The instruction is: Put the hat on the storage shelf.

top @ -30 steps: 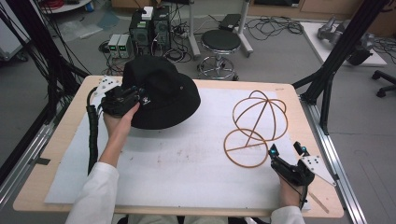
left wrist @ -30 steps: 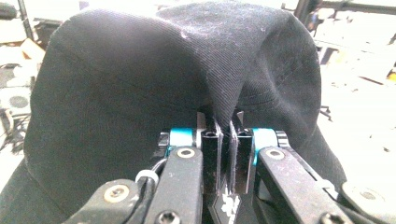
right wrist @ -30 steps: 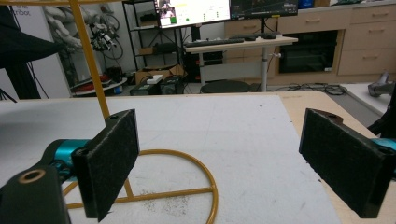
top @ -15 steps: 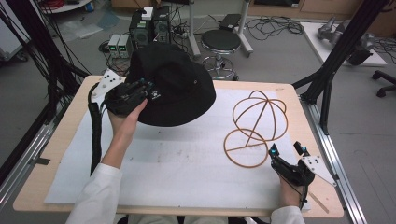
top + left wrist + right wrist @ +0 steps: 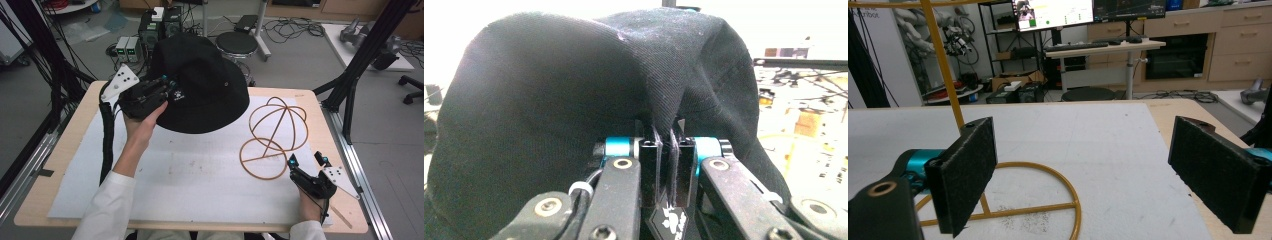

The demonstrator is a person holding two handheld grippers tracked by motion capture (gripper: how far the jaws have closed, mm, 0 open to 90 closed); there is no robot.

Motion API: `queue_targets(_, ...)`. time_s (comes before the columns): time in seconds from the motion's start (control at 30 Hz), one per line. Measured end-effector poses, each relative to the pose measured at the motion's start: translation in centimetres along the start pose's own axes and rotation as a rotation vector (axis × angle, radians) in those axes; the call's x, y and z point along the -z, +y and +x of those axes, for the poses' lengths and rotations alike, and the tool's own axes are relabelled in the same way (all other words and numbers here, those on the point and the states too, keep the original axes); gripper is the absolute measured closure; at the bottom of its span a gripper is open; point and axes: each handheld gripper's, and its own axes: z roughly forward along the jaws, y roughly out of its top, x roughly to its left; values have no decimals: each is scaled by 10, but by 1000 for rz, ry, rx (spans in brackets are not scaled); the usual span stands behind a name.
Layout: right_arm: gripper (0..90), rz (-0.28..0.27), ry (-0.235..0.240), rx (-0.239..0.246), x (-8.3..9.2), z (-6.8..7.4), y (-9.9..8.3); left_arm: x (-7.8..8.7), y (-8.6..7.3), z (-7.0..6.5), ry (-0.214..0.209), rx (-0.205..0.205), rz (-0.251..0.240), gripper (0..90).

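Left gripper [image 5: 667,150] pinches black hat [image 5: 574,100] brim, close-up confirms.

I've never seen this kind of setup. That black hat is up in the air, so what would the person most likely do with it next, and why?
Probably carry the hat rightward, over the round wire stand. The left gripper is clamped on the hat's brim and holds it clear of the table, and the stand has nothing on it. The right gripper rests open beside the stand's base ring, seemingly ready to steady it.
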Motion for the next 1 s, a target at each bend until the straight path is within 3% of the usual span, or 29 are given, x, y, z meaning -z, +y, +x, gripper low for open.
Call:
queue_targets(0.2,114,-1,4,1,0,0,0,-19,4,-18,-92,16,-22,859)
queue_targets(0.43,114,-6,2,-5,1,-1,1,-36,5,-34,-162,31,-50,859)
queue_targets(1.0,114,-5,-1,-13,1,-2,1,-64,-5,-59,-236,48,-53,859)
